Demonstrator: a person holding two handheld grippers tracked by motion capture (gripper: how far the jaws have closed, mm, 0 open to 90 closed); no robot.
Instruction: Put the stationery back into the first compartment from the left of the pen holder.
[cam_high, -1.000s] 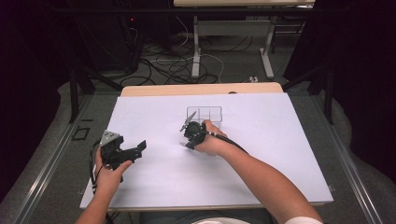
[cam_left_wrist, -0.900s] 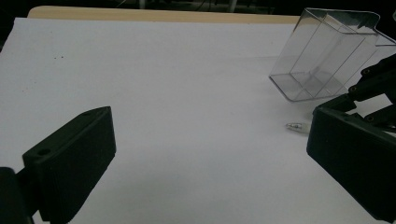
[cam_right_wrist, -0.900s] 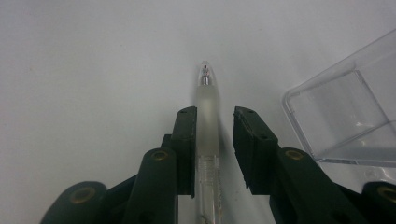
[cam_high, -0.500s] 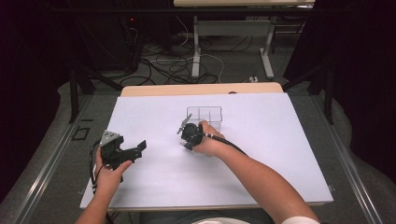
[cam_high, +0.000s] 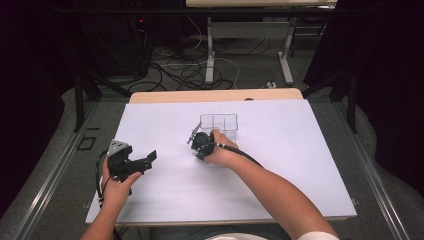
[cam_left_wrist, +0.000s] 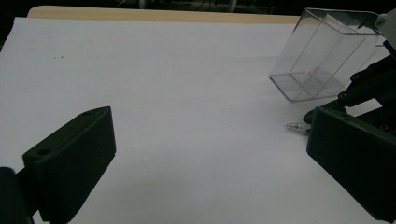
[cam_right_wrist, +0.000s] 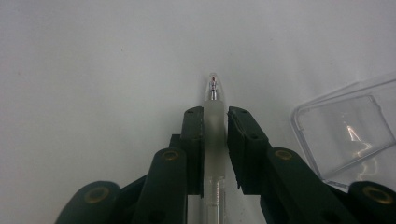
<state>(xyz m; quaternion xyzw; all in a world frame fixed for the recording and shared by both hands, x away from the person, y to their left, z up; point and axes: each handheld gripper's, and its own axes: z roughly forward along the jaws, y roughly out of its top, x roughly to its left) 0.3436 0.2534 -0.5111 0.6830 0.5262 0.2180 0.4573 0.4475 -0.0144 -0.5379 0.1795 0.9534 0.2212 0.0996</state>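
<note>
Right gripper (cam_right_wrist: 215, 119): jaws pinched on a clear pen (cam_right_wrist: 214, 116), capped tip forward, low over the white table (cam_high: 300, 165).
Left gripper (cam_high: 142, 162): jaws spread wide, empty (near the table's left edge).
Clear divided box (cam_high: 219, 124): on the table, just beyond the right gripper.

I'm looking at a lab or recording studio: black curtains (cam_high: 30, 75) close off both sides, loose cables (cam_high: 185, 65) sprawl on the grey floor (cam_high: 60, 165) beyond the bench's far edge, and the bench (cam_high: 280, 150) itself is covered with plain white paper, another desk's legs (cam_high: 210, 50) behind it.
</note>
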